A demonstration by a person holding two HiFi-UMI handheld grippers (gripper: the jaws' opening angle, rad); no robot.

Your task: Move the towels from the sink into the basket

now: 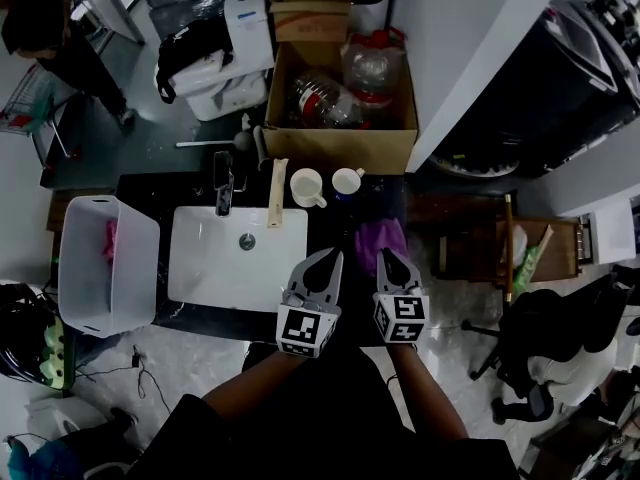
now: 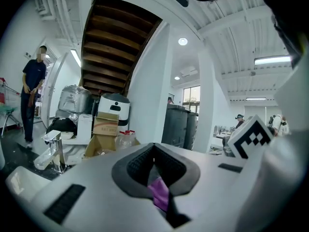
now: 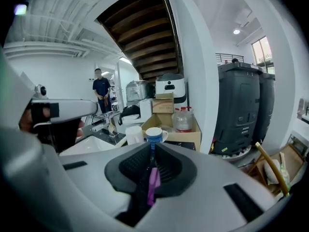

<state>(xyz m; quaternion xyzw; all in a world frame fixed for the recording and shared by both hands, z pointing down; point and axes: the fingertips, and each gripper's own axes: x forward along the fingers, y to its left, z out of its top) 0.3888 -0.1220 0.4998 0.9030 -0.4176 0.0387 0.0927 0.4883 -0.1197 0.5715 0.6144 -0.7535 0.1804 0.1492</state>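
Dark desk along the wall carries a white sink, with a white basket at its left end and two cups behind the bowl. The sink looks empty. A pink towel lies inside the basket. A purple towel is bunched over the desk just right of the sink, well apart from the basket.

Both grippers are clenched on that purple towel. The left gripper has a fold of it pinched between its jaws. The right gripper has its jaws together on a thin strip of the same cloth. From the head view the right gripper sits over the towel, just beside the left one.

The step in hand appears to be carrying this towel across to the basket. To do it well:

- Move the two grippers together, so the cloth is not pulled out of either pinch.
- Lift the hanging part high enough to clear the faucet and the sink's edge.
- The right grip looks slight, so a slow, even sweep to the left is safer than a quick one.
- Loosen both grippers only once the towel hangs inside the basket's rim, so no corner drapes over the wall.
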